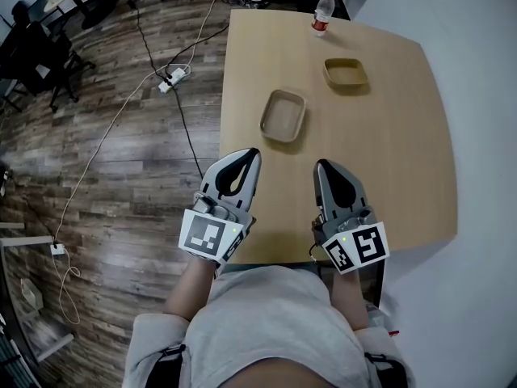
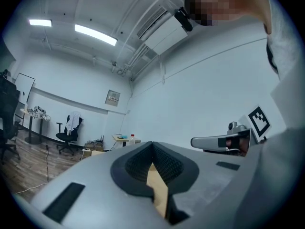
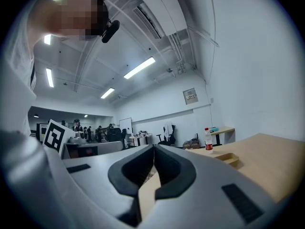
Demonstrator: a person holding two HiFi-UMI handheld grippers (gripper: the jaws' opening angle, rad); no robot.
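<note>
Pressed together, holding nothing: left hand-held gripper (image 1: pixel 250 154) at the desk (image 1: pixel 396 160) left edge, right hand-held gripper (image 1: pixel 322 166) alongside. Shallow tray (image 1: pixel 283 115) just ahead across open desk; second tray (image 1: pixel 345 73) and bottle (image 1: pixel 322 13) near the far edge.

A light wooden table (image 1: pixel 388 160) carried three things, all on its far half. A shallow tray with rounded corners (image 1: pixel 283 115) lay nearest to the front edge. A second tray (image 1: pixel 346 73) lay further back and to the right, apart from the first. A plastic bottle with a red label (image 1: pixel 322 13) stood upright near the far edge.
</note>
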